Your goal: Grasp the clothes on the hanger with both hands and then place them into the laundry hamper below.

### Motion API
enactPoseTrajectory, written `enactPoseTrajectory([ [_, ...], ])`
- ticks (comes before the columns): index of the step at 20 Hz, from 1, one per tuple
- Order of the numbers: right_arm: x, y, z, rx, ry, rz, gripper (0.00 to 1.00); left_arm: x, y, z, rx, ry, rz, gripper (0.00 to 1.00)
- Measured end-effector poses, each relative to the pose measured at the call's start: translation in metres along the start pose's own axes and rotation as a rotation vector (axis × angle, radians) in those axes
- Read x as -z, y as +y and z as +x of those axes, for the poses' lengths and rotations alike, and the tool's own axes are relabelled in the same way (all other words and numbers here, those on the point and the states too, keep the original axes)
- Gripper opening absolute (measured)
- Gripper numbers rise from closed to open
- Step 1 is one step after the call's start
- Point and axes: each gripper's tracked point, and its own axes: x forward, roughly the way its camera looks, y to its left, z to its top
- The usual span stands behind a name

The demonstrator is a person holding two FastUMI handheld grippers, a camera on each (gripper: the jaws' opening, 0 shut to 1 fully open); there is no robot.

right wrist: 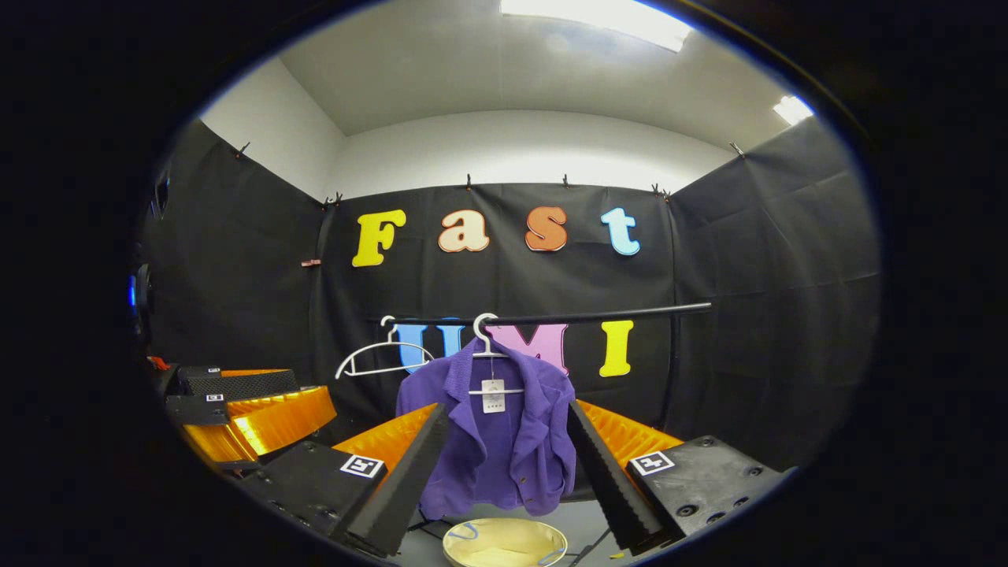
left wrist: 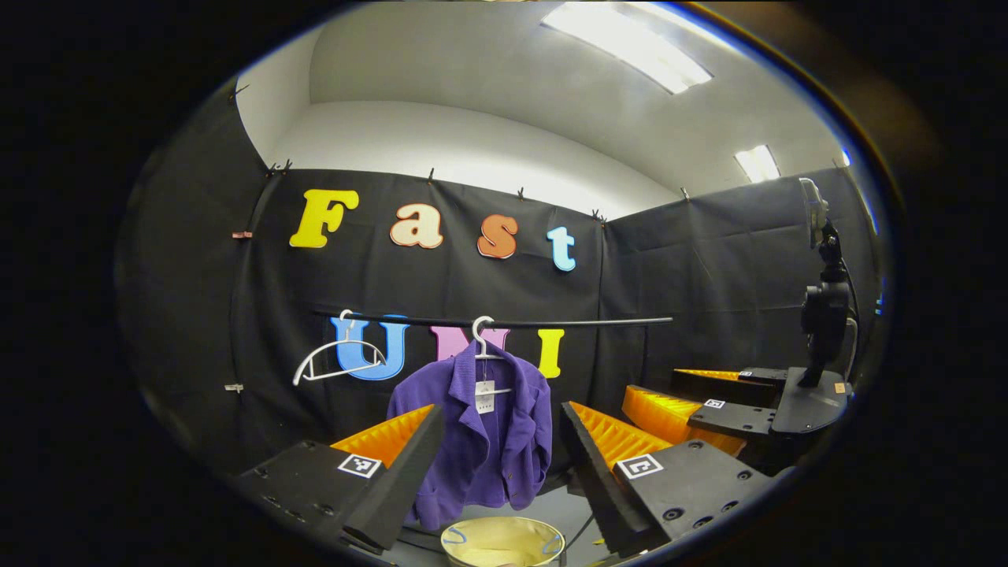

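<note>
Both claws stand spread wide with nothing between their fingers: the left gripper (left wrist: pixel 496 465) and the right gripper (right wrist: pixel 508 465) each frame the purple jacket (left wrist: pixel 480 433) from well back, not touching it. That jacket hangs open-fronted on a white hanger (left wrist: pixel 482 335) from the black rail (left wrist: pixel 504 321), a small tag (left wrist: pixel 484 396) dangling at its collar; its lower hem and sleeves are partly hidden behind the fingers, and the tag is too small to make out. Directly below it sits the laundry hamper (left wrist: pixel 504 542), cut off at the bottom so just its pale rim and inside show. A second, bare hanger (left wrist: pixel 339 361) hangs on the rail to one side.
</note>
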Motion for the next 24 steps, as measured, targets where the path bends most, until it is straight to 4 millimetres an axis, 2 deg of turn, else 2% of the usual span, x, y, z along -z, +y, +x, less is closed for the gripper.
enactPoseTrajectory([
  [2,0.006,-0.006,0.032,-0.020,-0.006,0.004,0.97,0.007,0.005,0.032,-0.017,-0.001,0.014,0.93],
  [4,0.017,-0.014,0.071,-0.045,-0.004,0.019,0.99,0.014,0.008,0.071,-0.040,-0.011,0.023,0.93],
  [5,0.024,-0.018,0.091,-0.057,-0.001,0.023,0.97,0.020,0.009,0.089,-0.054,-0.012,0.024,0.93],
  [8,0.046,-0.036,0.148,-0.094,0.007,0.029,0.97,0.042,0.014,0.142,-0.093,-0.003,0.016,0.93],
  [11,0.078,-0.040,0.194,-0.146,0.033,0.064,0.97,0.067,0.025,0.182,-0.159,0.012,0.005,0.93],
  [16,0.138,-0.045,0.253,-0.200,0.104,0.090,0.98,0.109,0.037,0.237,-0.230,0.066,0.025,0.93],
  [17,0.148,-0.046,0.264,-0.208,0.117,0.102,0.98,0.118,0.041,0.245,-0.244,0.067,0.019,0.89],
  [18,0.156,-0.046,0.272,-0.212,0.126,0.112,0.98,0.124,0.047,0.253,-0.263,0.069,0.009,0.93],
  [24,0.207,-0.042,0.316,-0.230,0.197,0.122,0.98,0.159,0.077,0.305,-0.365,0.083,-0.037,0.93],
])
